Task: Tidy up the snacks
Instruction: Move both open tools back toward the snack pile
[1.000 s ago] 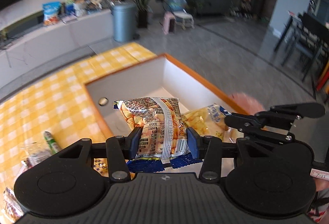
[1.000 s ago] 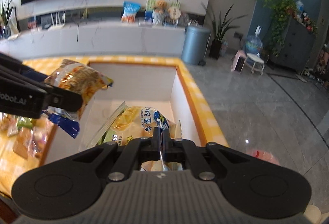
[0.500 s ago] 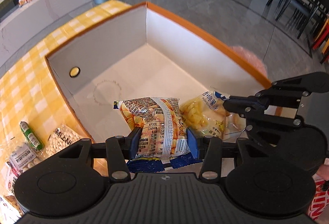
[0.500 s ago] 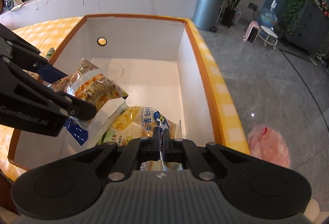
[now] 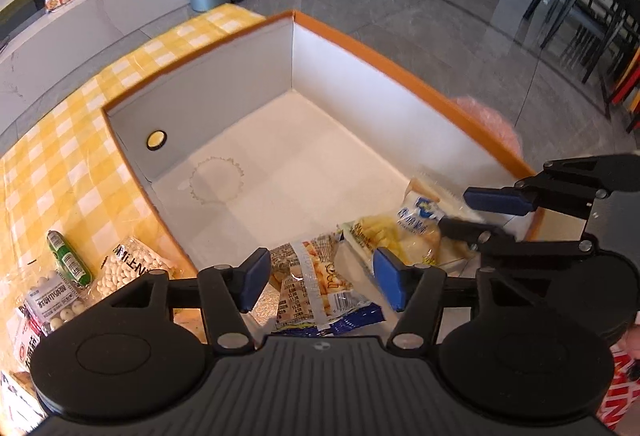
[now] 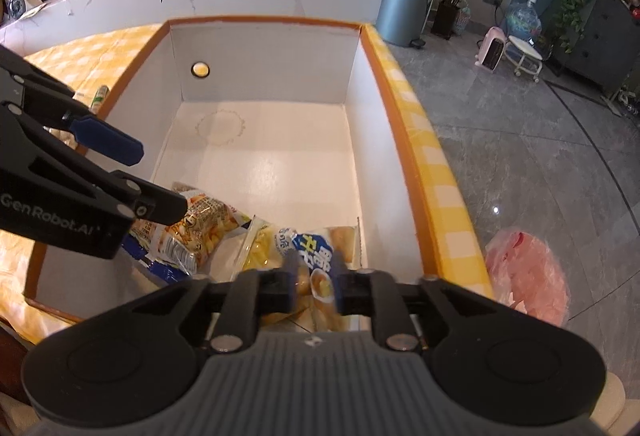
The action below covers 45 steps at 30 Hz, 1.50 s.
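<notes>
A white box with an orange rim (image 5: 400, 64) (image 6: 264, 20) stands on the yellow checked table. An orange-and-silver snack bag (image 5: 316, 284) (image 6: 200, 228) lies on the box floor at its near end. My left gripper (image 5: 322, 282) (image 6: 148, 175) hangs over it with its jaws opening; the bag is between the blue pads (image 5: 256, 278), which do not touch it. Beside it lies a yellow chip bag with a blue label (image 5: 400, 236) (image 6: 312, 256). My right gripper (image 6: 314, 278) (image 5: 476, 215) straddles that bag, its jaws opening and blurred, the pads off the bag.
Left of the box, loose snacks lie on the tablecloth: a bag of white beans (image 5: 132, 268), a green tube (image 5: 68, 260), a packet of round sweets (image 5: 52, 296). The far half of the box floor (image 6: 280, 163) is bare. A pink plastic bag (image 6: 528, 272) lies on the floor.
Both grippers sank into the box and tilted further down. Both then parted their jaws and let go of their bags, which now rest on the box floor.
</notes>
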Available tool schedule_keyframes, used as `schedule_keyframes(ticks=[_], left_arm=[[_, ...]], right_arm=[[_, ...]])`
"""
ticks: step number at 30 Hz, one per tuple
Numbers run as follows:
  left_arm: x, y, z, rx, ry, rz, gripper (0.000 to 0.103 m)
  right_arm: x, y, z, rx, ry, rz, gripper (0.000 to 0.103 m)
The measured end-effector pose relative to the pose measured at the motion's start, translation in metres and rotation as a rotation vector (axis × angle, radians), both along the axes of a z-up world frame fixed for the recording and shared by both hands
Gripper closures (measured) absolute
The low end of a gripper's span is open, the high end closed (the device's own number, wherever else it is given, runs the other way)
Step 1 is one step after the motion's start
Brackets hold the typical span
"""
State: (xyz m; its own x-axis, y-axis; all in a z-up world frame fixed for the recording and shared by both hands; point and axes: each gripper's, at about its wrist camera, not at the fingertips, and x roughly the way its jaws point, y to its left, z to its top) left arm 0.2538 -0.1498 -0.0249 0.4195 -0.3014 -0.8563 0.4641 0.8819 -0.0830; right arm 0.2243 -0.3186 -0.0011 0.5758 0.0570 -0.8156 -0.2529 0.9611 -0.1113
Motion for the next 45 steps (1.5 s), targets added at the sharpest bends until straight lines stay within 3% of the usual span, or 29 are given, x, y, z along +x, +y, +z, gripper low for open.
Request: schedule_keyframes(ticks=[2,6,14,19,21,25,33,40,45], left_arm=[[-0.005,0.005,0.009,-0.025,-0.026,0.011,0.031],[-0.021,0.018,0.029,-0.072,-0.106,0.043,0.027],[-0.077,0.056,0.063,-0.157,-0.34,0.155,0.024],[-0.107,0.087,0.071,-0.206,-0.418,0.283,0.024],[-0.118,0.1,0.074,-0.204,-0.455,0.346,0.024],[-0.133,0.124,0.07,-0.185,-0.495,0.473,0.024],[-0.158,0.17,0.038,-0.122,-0.479,0.635,0.024],[-0.163,0.195,0.01,-0.137,-0.327,0.573,0.024],[-0.17,0.2,-0.004,-0.146,-0.274,0.559,0.024]], right_arm=[[-0.003,0.0,0.005,0.007,-0.018,-0.012,0.068],[-0.014,0.001,0.019,0.063,-0.069,-0.048,0.048],[-0.053,0.026,0.048,0.151,-0.269,-0.055,0.045],[-0.078,0.05,0.056,0.209,-0.353,-0.028,0.033],[-0.088,0.06,0.058,0.233,-0.385,-0.004,0.02],[-0.104,0.081,0.057,0.271,-0.413,0.029,0.01],[-0.118,0.115,0.045,0.254,-0.39,0.07,0.006],[-0.128,0.136,0.021,0.221,-0.361,0.081,0.009],[-0.136,0.153,0.007,0.186,-0.348,0.107,0.016]])
